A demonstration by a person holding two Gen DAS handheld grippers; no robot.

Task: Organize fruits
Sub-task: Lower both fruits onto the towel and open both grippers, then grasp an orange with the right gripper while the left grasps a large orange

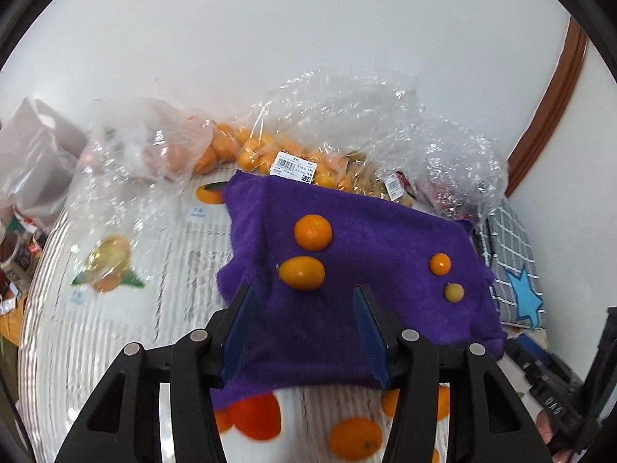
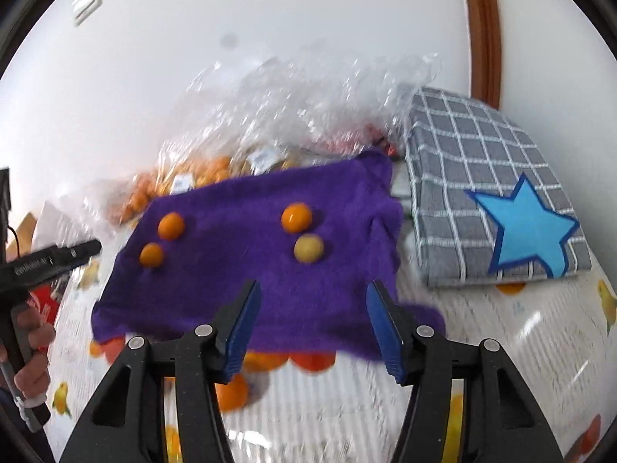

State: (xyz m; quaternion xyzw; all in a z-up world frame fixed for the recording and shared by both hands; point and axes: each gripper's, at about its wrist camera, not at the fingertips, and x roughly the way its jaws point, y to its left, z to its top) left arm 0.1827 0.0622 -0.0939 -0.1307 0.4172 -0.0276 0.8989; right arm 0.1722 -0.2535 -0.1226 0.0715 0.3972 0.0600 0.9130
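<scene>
Four fruits lie mid-frame on the purple cloth: orange above kumquat, small orange above yellow fruit. We hold left gripper and right gripper, jaws open and empty.

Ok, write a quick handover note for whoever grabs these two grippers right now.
Left gripper: open, empty, hovering over the near part of the purple towel.
Right gripper: open, empty, over the towel's near edge.
On the towel: four loose fruits in two pairs, a round orange with an oval kumquat beside it, and a small orange one with a pale yellowish one.
More fruit sits in the plastic bags behind the towel.
Done: four pieces laid out.
Left: probably sort the bagged fruit onto the towel; nothing is gripped.
</scene>
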